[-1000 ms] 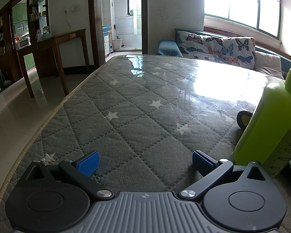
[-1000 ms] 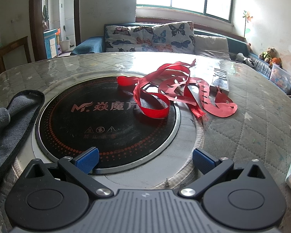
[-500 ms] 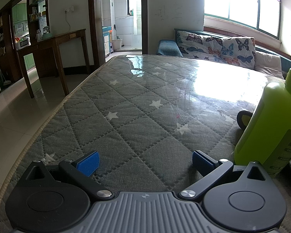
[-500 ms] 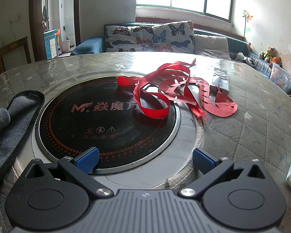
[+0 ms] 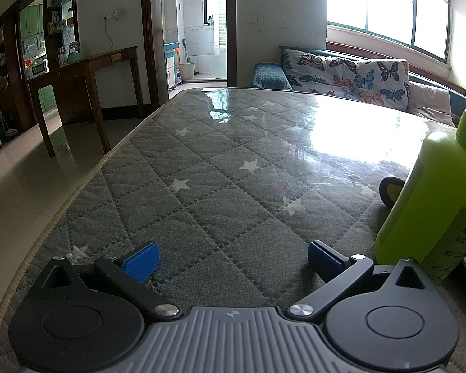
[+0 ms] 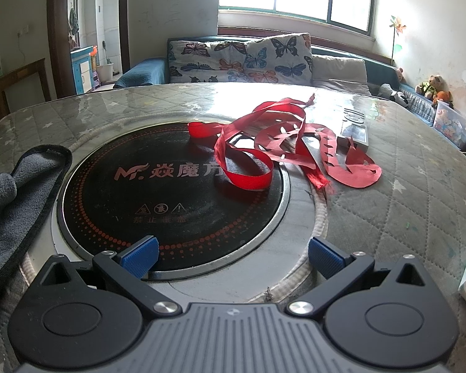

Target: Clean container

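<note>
Right, we start with the big quilted table (image 5: 202, 186), grey with white stars under a glossy clear cover, and nothing on it is being worked yet. Set into it, in the right wrist view, sits the round black induction cooktop (image 6: 171, 192), with red paper ribbon (image 6: 282, 152) spilling over its far rim. At the right edge of the left wrist view stands the lime-green cleaner bottle (image 5: 431, 199), the only container we can make out, upright just beside our left gripper (image 5: 231, 259). A grey cloth (image 6: 12, 205) lies left of the cooktop. Both claws gape wide and empty, the right gripper (image 6: 231, 256) poised over the cooktop's near edge. We judge this the opening step; next we likely need to take up bottle or cloth.
</note>
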